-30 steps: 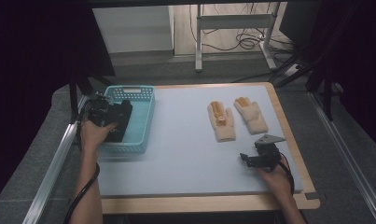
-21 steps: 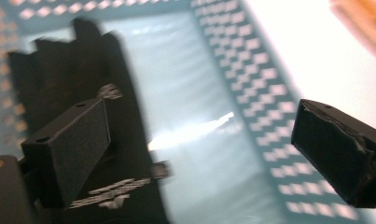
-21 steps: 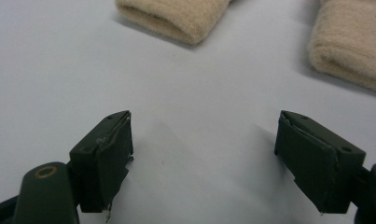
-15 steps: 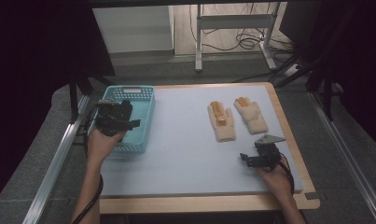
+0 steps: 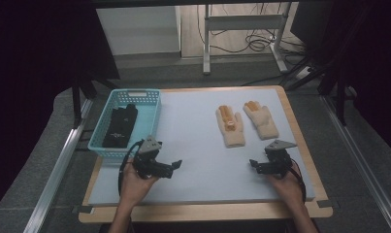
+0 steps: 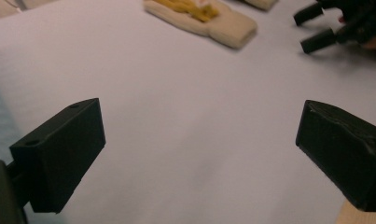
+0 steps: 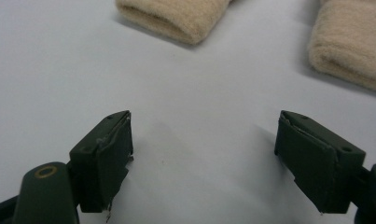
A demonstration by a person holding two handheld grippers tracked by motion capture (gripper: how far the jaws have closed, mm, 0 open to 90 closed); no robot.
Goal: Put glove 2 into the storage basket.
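Fingers of the left gripper (image 5: pixel 170 166) stand wide apart with nothing between them, having just opened further; fingers of the right gripper (image 5: pixel 255 165) are likewise spread and empty, resting low over the desk (image 5: pixel 198 160) near its front right. The left gripper view shows only bare grey mat between its two black fingers (image 6: pixel 64 154), with the nearer beige glove (image 6: pixel 204 18) ahead. A dark glove (image 5: pixel 120 127) lies inside the blue basket (image 5: pixel 154 114) at the desk's left edge; nothing else can be made out in it. Two beige gloves, the left one (image 5: pixel 230 125) and the right one (image 5: pixel 261 120), lie side by side, apart from each other, on the right half of the mat, fingertips pointing away from the person. By appearance, one deposit is done and the left gripper sits between basket and beige gloves. A next pick would call for crossing the mat and closing on a cuff (image 7: pixel 174 21), then a carry to the basket.
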